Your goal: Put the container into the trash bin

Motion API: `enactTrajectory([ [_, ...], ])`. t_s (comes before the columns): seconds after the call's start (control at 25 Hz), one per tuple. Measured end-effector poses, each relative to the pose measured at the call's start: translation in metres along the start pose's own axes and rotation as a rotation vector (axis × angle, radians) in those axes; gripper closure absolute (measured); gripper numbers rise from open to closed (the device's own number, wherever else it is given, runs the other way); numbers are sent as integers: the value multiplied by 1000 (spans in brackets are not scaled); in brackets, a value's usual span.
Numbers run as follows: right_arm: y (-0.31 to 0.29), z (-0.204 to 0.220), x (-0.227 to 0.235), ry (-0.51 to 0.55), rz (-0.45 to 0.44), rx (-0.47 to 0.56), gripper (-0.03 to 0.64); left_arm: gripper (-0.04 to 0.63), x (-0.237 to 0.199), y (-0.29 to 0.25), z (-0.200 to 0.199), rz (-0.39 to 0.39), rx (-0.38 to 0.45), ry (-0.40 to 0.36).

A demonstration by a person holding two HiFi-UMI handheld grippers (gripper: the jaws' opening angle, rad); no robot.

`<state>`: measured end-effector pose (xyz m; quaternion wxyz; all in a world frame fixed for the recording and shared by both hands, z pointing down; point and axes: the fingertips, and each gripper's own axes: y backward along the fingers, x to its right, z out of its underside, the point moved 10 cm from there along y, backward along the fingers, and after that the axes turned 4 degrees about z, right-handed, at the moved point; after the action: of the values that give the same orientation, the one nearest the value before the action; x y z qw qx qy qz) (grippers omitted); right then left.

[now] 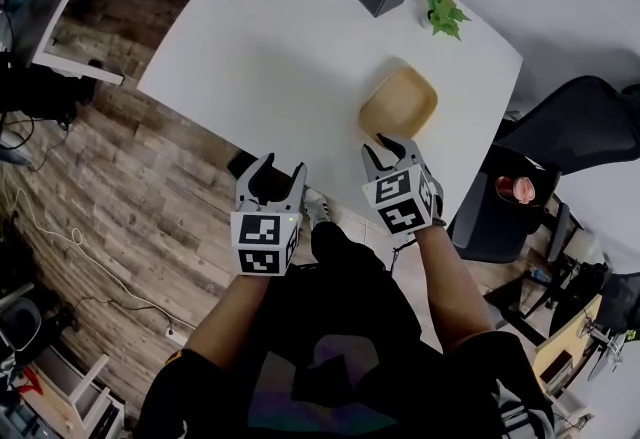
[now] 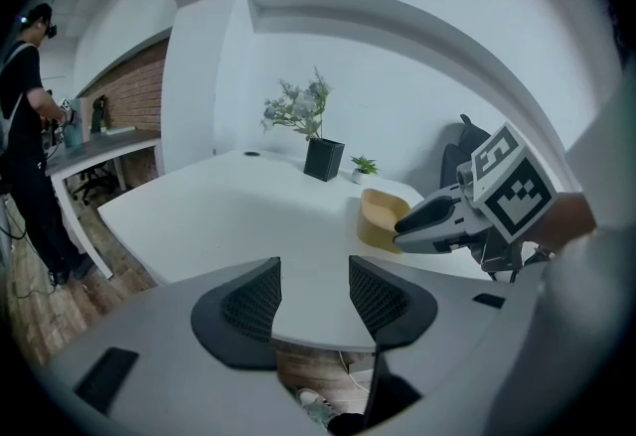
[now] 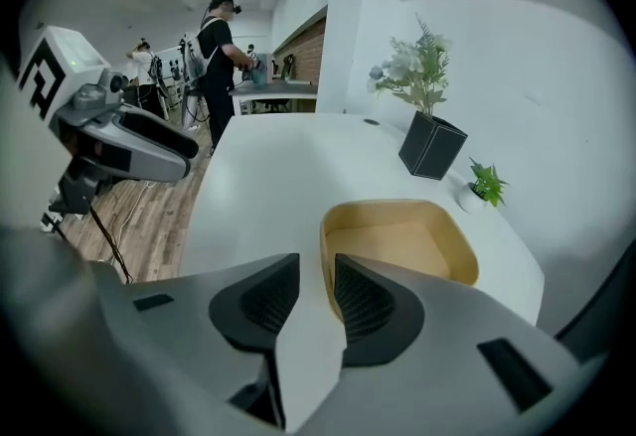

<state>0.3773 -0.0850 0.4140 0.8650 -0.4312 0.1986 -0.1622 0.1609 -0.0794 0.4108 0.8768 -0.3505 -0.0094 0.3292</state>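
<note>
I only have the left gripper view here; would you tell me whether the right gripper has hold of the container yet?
Observer: Not yet. In the right gripper view the right gripper has its jaws apart, with bare table showing between them and the container's near corner just ahead.
Operator: Thank you. Where is the bin, as I see none from here?
Observer: The head view shows a dark bin on the floor just right of the table's near corner. It is likely the trash bin, though I cannot confirm that.
</note>
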Motion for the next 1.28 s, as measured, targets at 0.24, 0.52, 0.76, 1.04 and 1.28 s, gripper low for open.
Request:
enactTrajectory([
  [0.24, -7, -1, 0, 41, 29, -38, 544, 393, -7, 5, 4, -26, -1, 20],
  [0.52, -9, -3, -2, 82, 43, -60, 581, 393, -9, 16, 7, -47, 16, 30],
  [0.76, 6, -14, -19, 120, 25, -20, 584, 393, -15, 40, 8, -92, 59, 42],
  [1.04, 27, -51, -62, 194, -32, 79, 586, 393, -33, 90, 19, -183, 114, 87],
  [1.28, 44, -97, -126, 298, -113, 178, 588, 393, -62, 159, 45, -308, 162, 154],
])
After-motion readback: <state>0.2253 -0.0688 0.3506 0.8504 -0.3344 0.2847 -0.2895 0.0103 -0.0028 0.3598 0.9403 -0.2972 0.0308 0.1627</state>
